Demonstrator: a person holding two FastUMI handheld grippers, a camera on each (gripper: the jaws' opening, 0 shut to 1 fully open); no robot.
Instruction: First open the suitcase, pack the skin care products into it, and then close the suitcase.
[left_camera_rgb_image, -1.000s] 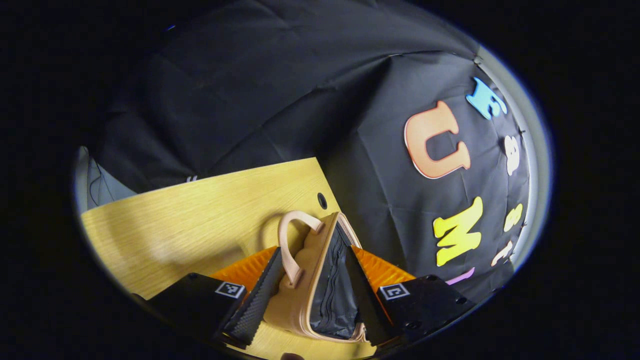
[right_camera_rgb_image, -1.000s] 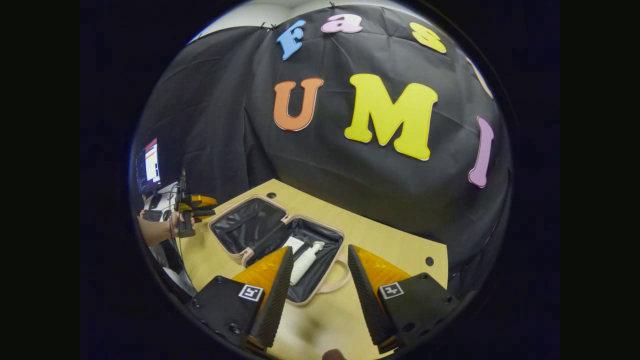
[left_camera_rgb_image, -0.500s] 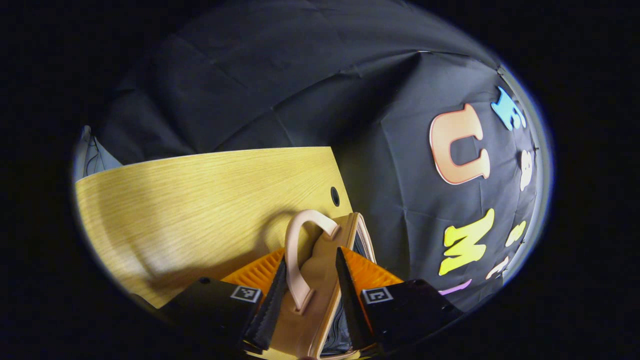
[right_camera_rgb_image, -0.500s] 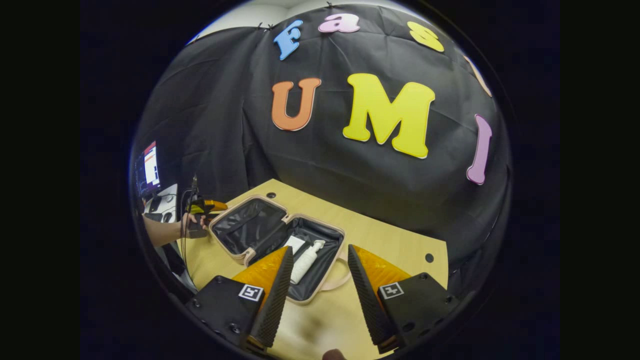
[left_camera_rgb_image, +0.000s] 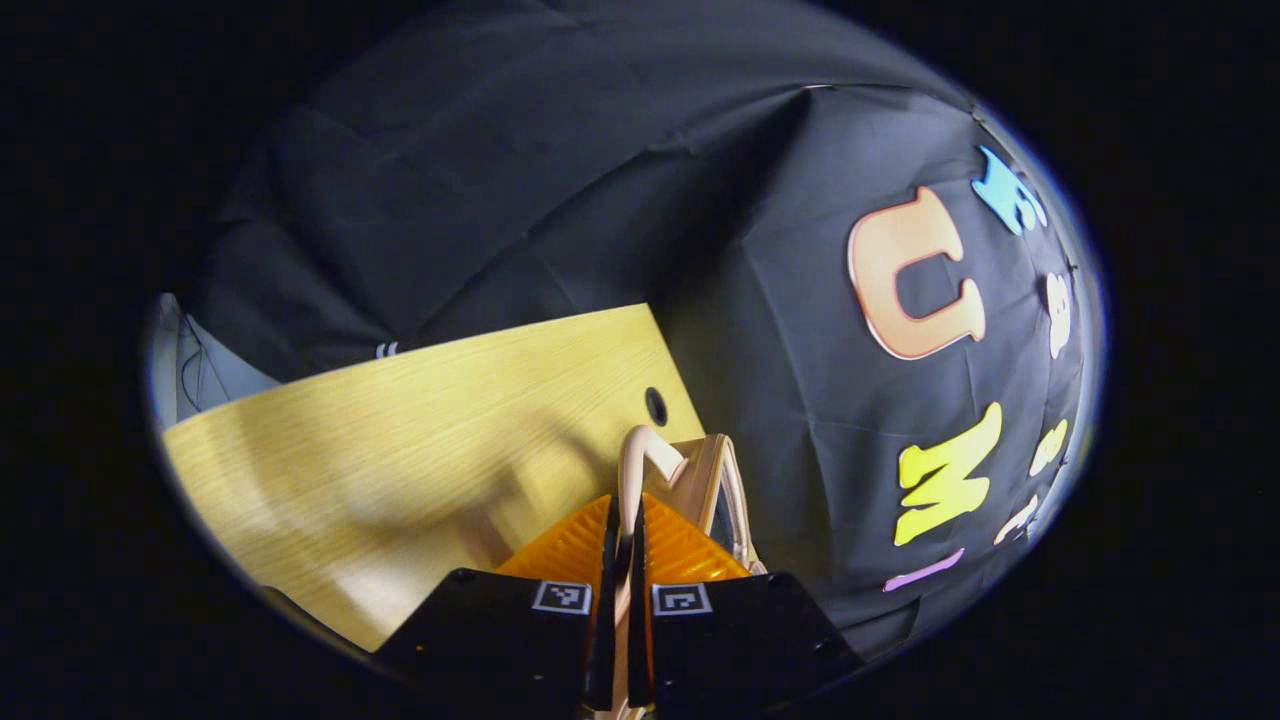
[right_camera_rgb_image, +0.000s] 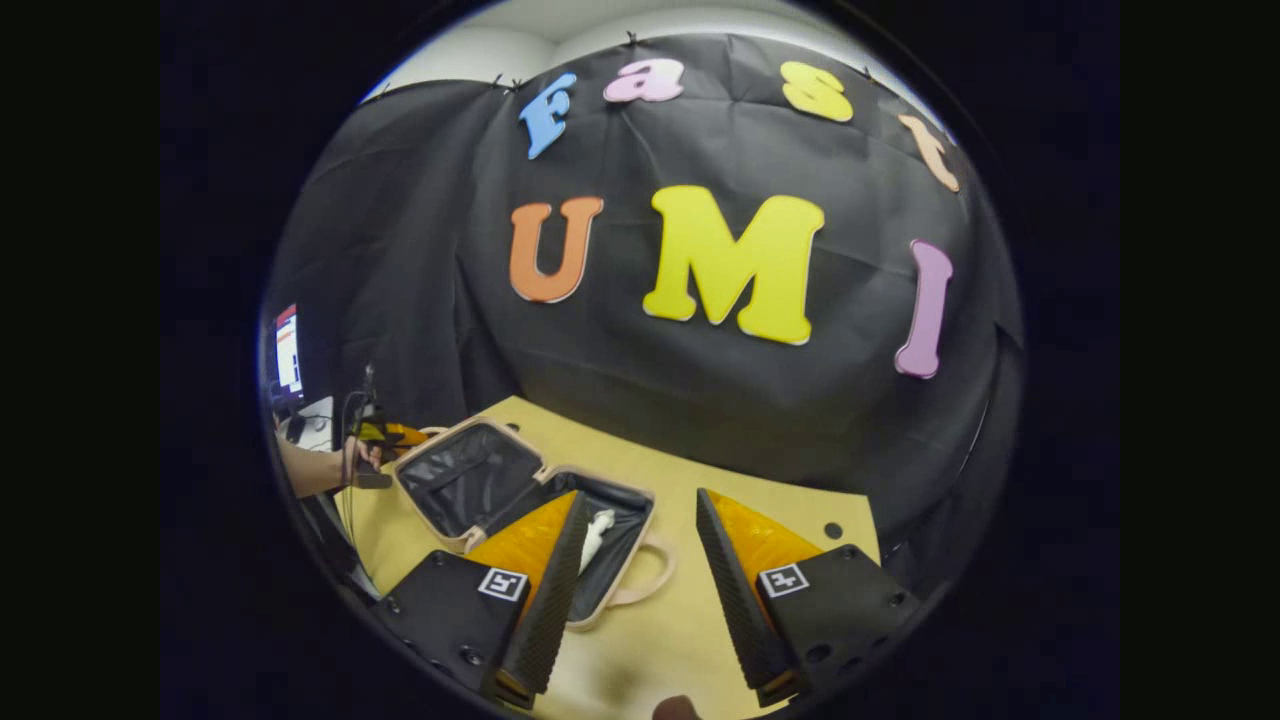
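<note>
The left gripper (left_camera_rgb_image: 620, 560) is clamped on the lid handle (left_camera_rgb_image: 640, 462) of the suitcase (left_camera_rgb_image: 715, 480), both fingers pressed against the thin pink loop, which rises toward 12 o'clock out of the narrow slit between them. Beyond it, toward 1 o'clock, the lid's rim stands on edge over the wooden table (left_camera_rgb_image: 400, 430). In the right gripper view the right gripper (right_camera_rgb_image: 632, 560) hangs with its jaws spread and nothing between them. At its 10 o'clock the suitcase (right_camera_rgb_image: 470, 480) lies open, a white bottle (right_camera_rgb_image: 597, 530) resting in the lower half; at 9 o'clock a hand (right_camera_rgb_image: 352, 462) holds the left gripper (right_camera_rgb_image: 392, 434) at the lid's far edge. The shell looks stiff and light, so the lid should swing freely on its hinge. The handle is slim and smooth, likely to twist in the grip; the lid rim would give a steadier hold.
</note>
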